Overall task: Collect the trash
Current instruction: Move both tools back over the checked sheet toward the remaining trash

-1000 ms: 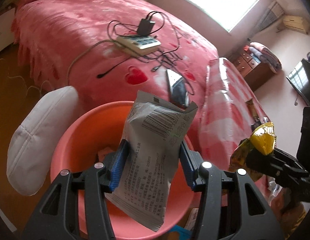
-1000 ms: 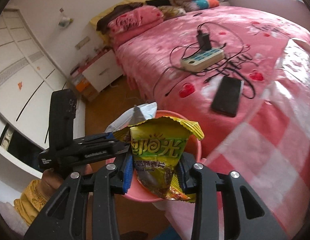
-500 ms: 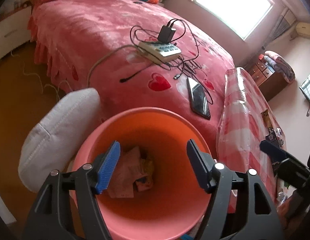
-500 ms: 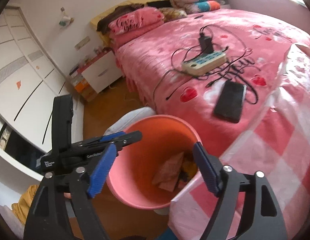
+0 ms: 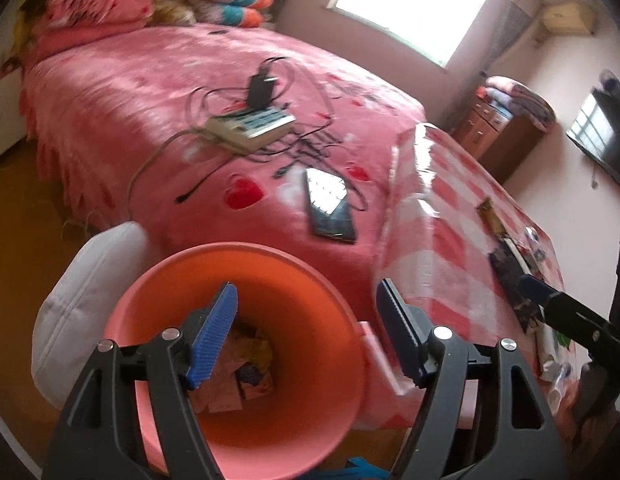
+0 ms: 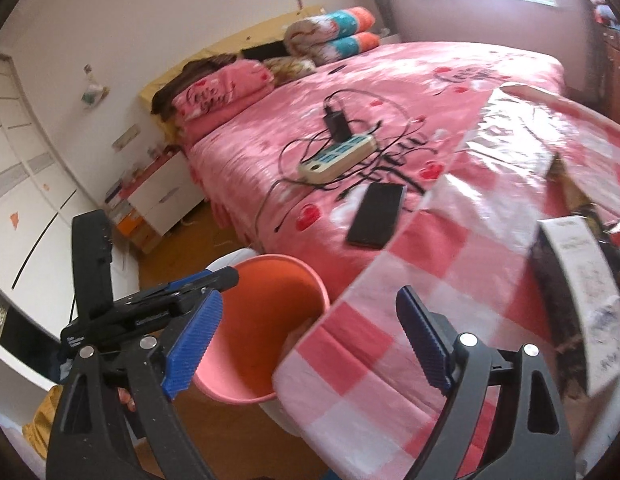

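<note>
Below the left tongs, a smooth plastic bin [image 5: 245,432] is holding crumpled wrappers [image 5: 245,372]; a glossy checked sheet [image 6: 450,264] is gleaming ahead of the right tongs.

Wrappers [image 5: 245,372] in bin [image 5: 177,268] beside bed [image 5: 141,92]; phone [image 5: 330,210] and power strip [image 5: 249,128] on bed

A bedroom lit by daylight from a bright window [image 5: 410,8] in the far wall. A bed [image 5: 149,92] with a pink heart-print cover fills the middle, with pillows [image 6: 213,92] stacked at its head against a pale wall [image 6: 149,20]. A white nightstand [image 6: 161,196] stands beside the bed's head, a wooden dresser [image 5: 498,140] near the foot. The floor [image 5: 25,224] is brown wood. White wardrobe doors [image 6: 17,184] line one side.
</note>
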`<state>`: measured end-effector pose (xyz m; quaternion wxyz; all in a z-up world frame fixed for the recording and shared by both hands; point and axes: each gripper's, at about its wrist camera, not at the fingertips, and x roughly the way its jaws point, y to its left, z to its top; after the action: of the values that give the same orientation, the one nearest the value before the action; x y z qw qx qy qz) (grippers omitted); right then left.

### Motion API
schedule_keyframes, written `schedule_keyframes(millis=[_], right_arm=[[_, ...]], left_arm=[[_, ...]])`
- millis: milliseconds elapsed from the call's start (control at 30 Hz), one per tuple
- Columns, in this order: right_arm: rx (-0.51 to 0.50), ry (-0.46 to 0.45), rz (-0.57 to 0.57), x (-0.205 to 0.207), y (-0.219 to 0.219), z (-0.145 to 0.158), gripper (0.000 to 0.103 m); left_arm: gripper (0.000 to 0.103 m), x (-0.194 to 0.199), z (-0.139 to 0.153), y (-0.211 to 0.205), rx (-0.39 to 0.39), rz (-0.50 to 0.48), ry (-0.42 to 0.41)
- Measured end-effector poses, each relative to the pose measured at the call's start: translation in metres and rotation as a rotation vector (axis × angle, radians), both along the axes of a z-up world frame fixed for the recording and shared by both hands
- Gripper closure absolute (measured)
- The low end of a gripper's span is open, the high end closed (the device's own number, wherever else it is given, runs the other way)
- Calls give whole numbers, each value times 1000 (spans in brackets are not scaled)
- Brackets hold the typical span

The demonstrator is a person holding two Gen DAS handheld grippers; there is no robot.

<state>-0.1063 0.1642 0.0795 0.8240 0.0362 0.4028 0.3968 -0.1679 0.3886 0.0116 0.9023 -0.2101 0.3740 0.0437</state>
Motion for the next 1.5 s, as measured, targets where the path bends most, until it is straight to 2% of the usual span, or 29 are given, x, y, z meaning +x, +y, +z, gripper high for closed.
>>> schedule_keyframes(millis=[433, 867, 967, 1100, 1500], right_arm=[[49, -66, -134, -4, -79, 31, 15], [50, -105, -282, -2, -159, 44, 15], [52, -109, -310, -1, -175, 43, 15], [50, -110, -337, 2, -194, 42, 15], [25, -65, -402, 25, -249, 28, 15]], left_arm=[[30, 17, 24, -81, 39, -167, -21], [30, 33, 39, -157, 60, -304, -20], [30, 38, 41, -169, 60, -322, -14], [25, 46, 44, -185, 53, -338, -12], [24, 81, 34, -233, -14, -387, 52]])
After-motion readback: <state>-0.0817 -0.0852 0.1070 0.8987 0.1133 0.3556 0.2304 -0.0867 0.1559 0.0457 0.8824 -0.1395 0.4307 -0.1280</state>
